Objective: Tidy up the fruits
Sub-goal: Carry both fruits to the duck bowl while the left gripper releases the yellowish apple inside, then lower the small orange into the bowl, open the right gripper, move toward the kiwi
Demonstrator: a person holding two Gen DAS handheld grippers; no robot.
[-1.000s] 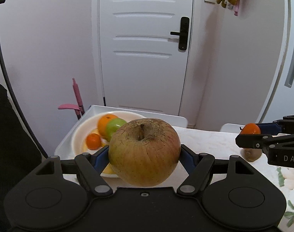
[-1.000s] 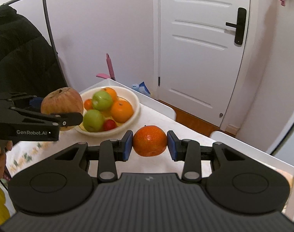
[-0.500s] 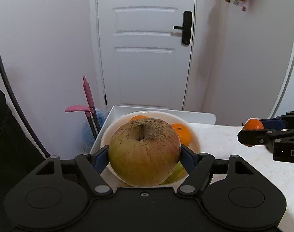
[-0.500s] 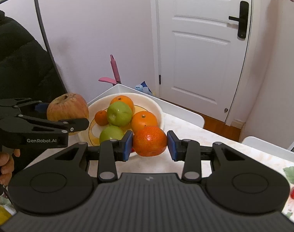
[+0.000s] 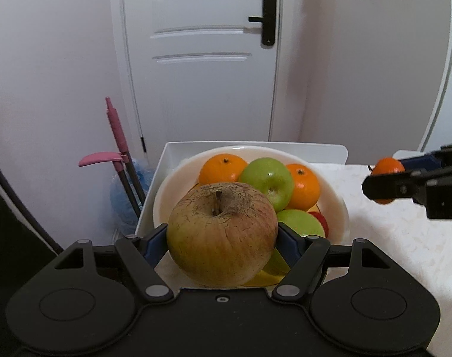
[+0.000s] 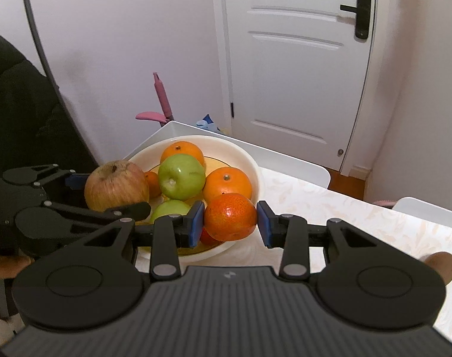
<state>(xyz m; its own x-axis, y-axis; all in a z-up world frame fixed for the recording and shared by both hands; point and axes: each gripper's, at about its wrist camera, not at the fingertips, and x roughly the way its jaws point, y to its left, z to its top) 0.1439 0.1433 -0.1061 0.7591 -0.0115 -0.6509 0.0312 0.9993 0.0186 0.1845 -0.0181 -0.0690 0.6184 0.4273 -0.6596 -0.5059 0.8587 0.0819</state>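
Your left gripper (image 5: 223,238) is clamped on a big russet apple (image 5: 223,233), blue pads pressed into its 9 and 3 o'clock flanks, stem up. It hangs over the near rim of the white bowl (image 5: 338,205), toward that bowl's 7 o'clock edge. Your right gripper (image 6: 230,223) pinches a reddish mandarin (image 6: 230,216) between its blue pads, over the bowl's rim at about 5 o'clock as the right wrist camera sees it; in the left wrist view that mandarin (image 5: 386,168) shows at 3 o'clock, clear of the bowl. Inside the bowl: two oranges (image 5: 221,168), one at 11 o'clock and one at 2 o'clock, with a green apple (image 5: 267,183) wedged between them and touching both; a second green apple (image 5: 300,223) lower down, a small red fruit (image 5: 322,223) just beside it, and a small mandarin (image 6: 153,183) partly hidden behind the russet apple. Bowl sits in a white tray (image 5: 172,157) at the table's far end. Pale patterned tabletop (image 5: 404,253); white door (image 5: 202,59) behind at 12 o'clock.
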